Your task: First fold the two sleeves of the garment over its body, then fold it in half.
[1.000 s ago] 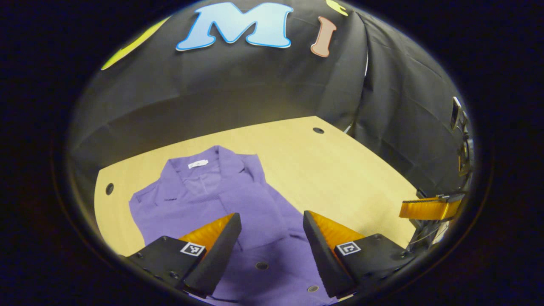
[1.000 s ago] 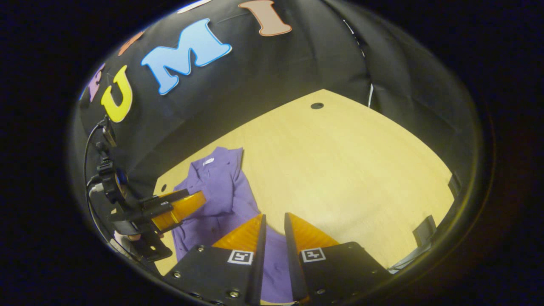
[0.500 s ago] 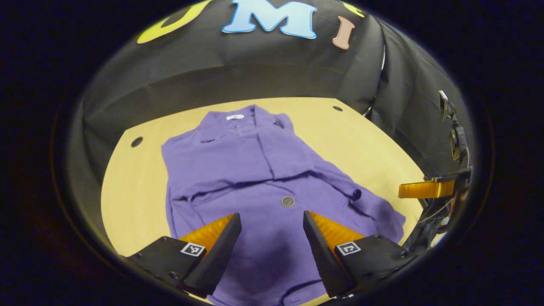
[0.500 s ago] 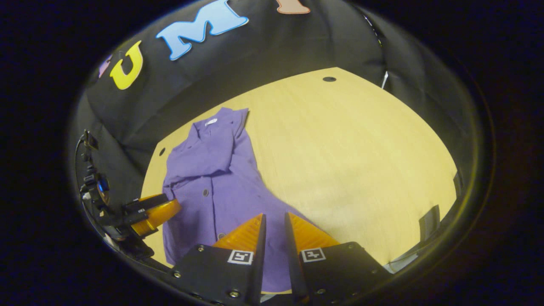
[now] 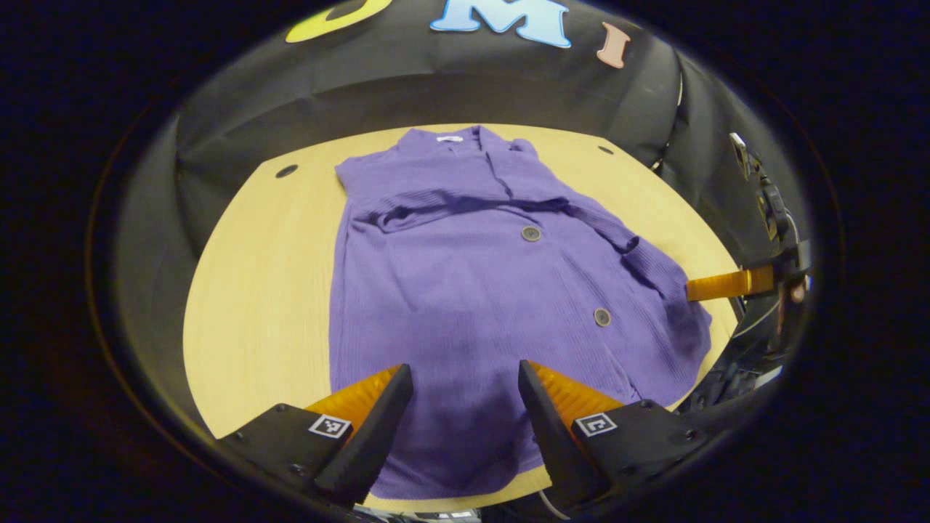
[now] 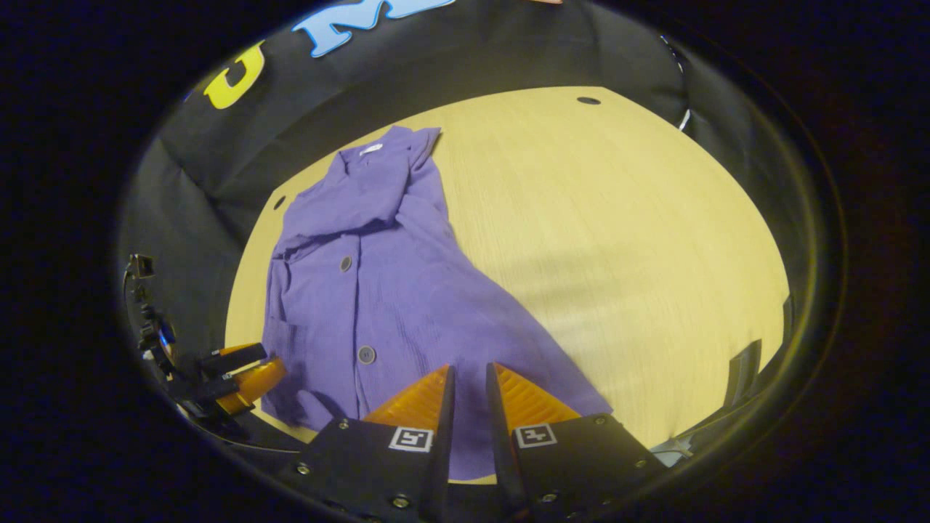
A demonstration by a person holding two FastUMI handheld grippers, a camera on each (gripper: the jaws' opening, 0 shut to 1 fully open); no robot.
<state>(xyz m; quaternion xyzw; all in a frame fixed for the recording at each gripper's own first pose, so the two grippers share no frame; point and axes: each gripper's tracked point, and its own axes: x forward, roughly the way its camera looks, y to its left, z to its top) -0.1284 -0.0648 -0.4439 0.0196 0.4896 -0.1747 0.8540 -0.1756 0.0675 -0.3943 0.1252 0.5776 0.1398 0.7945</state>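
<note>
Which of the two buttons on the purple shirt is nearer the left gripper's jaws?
In the left gripper view, the lower button on the purple shirt is nearer. The other button sits farther up, just below the folded-over sleeve.

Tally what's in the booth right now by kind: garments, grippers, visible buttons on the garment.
Garments: 1, the purple cardigan on the table.
Grippers: 2, left gripper and right gripper.
Buttons visible: 2, upper button and lower button.
Total: 5.
</note>
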